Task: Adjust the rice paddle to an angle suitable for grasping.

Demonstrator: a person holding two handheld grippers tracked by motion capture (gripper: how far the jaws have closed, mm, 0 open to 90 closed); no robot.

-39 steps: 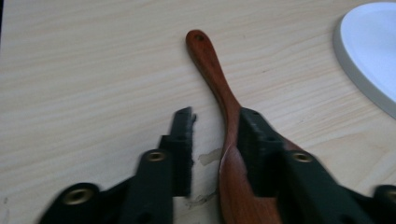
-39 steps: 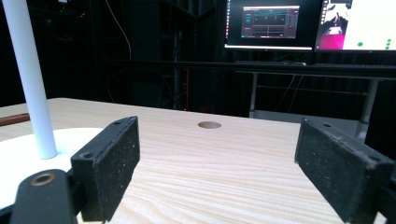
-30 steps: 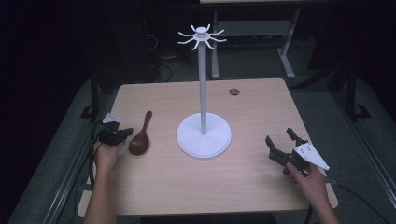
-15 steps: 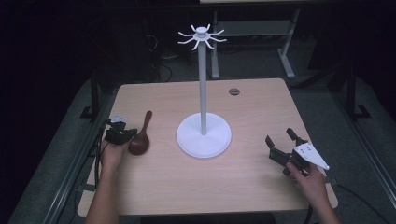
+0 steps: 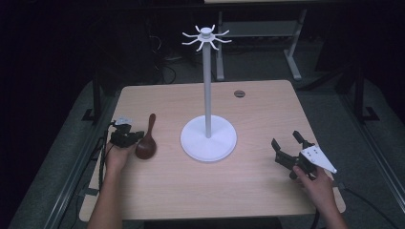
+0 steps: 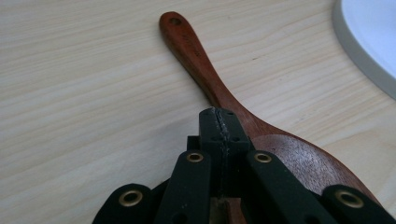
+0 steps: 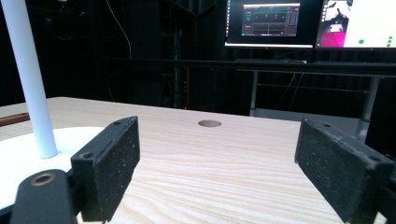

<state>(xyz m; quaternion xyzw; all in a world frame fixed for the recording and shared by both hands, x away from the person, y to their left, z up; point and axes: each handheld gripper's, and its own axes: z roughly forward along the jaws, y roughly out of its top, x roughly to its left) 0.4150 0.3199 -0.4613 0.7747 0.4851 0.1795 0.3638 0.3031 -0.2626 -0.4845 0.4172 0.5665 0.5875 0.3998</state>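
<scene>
We note the left gripper has advanced right since earlier, jaws pressed together over the spoon, left of the stand. Right gripper rests agape, near right.

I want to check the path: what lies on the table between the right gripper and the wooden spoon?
In the high view, the white stand's round base lies between the right gripper and the wooden spoon; otherwise the table is bare.

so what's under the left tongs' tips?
The wooden spoon: the shut left tongs sit over where handle meets bowl. Whether they touch it is hidden by the tongs.
</scene>
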